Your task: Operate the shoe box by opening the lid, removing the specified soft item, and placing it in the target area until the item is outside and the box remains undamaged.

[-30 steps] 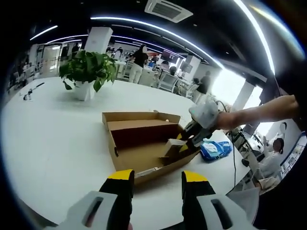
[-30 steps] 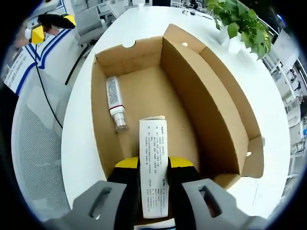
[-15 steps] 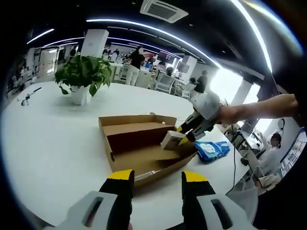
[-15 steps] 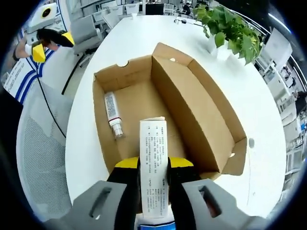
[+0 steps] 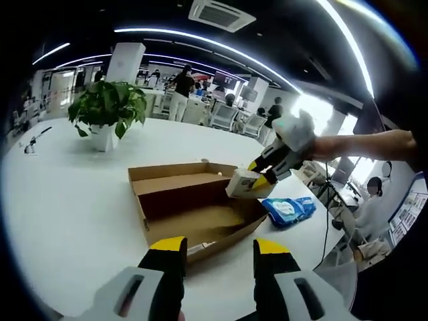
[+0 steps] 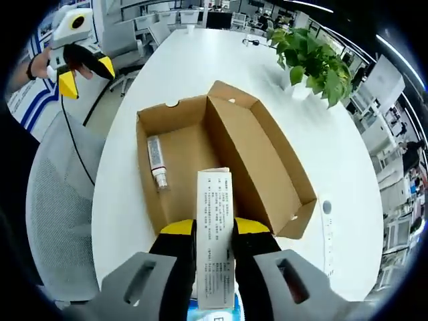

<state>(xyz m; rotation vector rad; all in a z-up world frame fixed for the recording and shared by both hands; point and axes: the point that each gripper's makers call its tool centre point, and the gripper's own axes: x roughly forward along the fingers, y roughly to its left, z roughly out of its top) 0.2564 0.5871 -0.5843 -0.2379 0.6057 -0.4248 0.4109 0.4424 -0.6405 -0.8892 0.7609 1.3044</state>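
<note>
The open cardboard shoe box [image 5: 194, 207] lies on the white table, its lid folded back [image 6: 251, 154]. My right gripper [image 6: 214, 231] is shut on a white packet with printed text [image 6: 214, 254], held well above the box's near end. In the left gripper view the same packet [image 5: 242, 182] hangs in the right gripper [image 5: 259, 175] over the box's right rim. A small bottle [image 6: 157, 160] lies inside the box. My left gripper [image 5: 219, 246] stands open with nothing in it, short of the box; it also appears at the upper left [image 6: 85, 73].
A blue wipes pack [image 5: 286, 208] lies on the table right of the box. A potted plant [image 5: 107, 110] stands at the far side of the table [image 6: 200, 67]. A mesh office chair [image 6: 60, 214] sits by the table edge. People stand in the background office.
The right gripper has lifted the white packet up and out of the box, toward the blue wipes pack. The box and bottle stayed put. The left gripper stayed open.
</note>
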